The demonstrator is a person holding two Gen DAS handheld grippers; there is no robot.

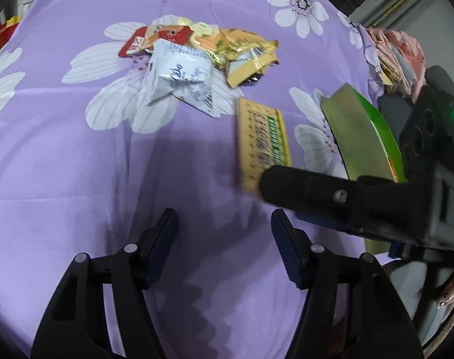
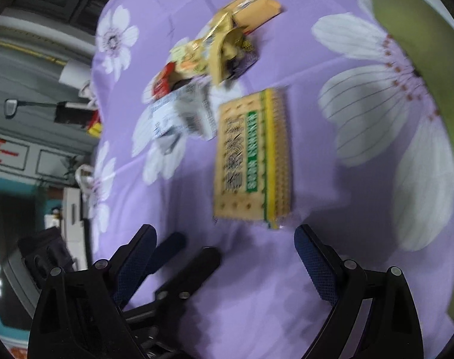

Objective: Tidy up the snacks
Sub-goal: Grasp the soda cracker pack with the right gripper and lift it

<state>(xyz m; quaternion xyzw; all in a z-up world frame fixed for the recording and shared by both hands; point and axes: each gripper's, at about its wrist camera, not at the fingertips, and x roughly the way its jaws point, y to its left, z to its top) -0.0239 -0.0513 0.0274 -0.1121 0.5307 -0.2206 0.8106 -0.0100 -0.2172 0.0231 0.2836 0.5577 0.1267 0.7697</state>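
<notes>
Hovering over the purple flowered cloth [image 1: 62, 179] now, both tools angling down. Left gripper [image 1: 225, 233] standing part-open, nothing between its blue pads — only bare cloth there. Right gripper [image 2: 225, 257] spread wide and empty, lining up on the flat tan cracker packet with a green stripe [image 2: 252, 155] lying just ahead of its jaws, long side running away from them; probably squaring up for a pinch across the narrow width. Heap of crinkled foil snack wrappers, gold, red and white [image 1: 197, 56], sitting farther ahead of the left jaws. Green cardboard box [image 1: 364, 137] waiting off to the right of those jaws — likely the destination. Left view alone showing the box's open shape; right view alone showing the packet unobstructed, though blurred.
</notes>
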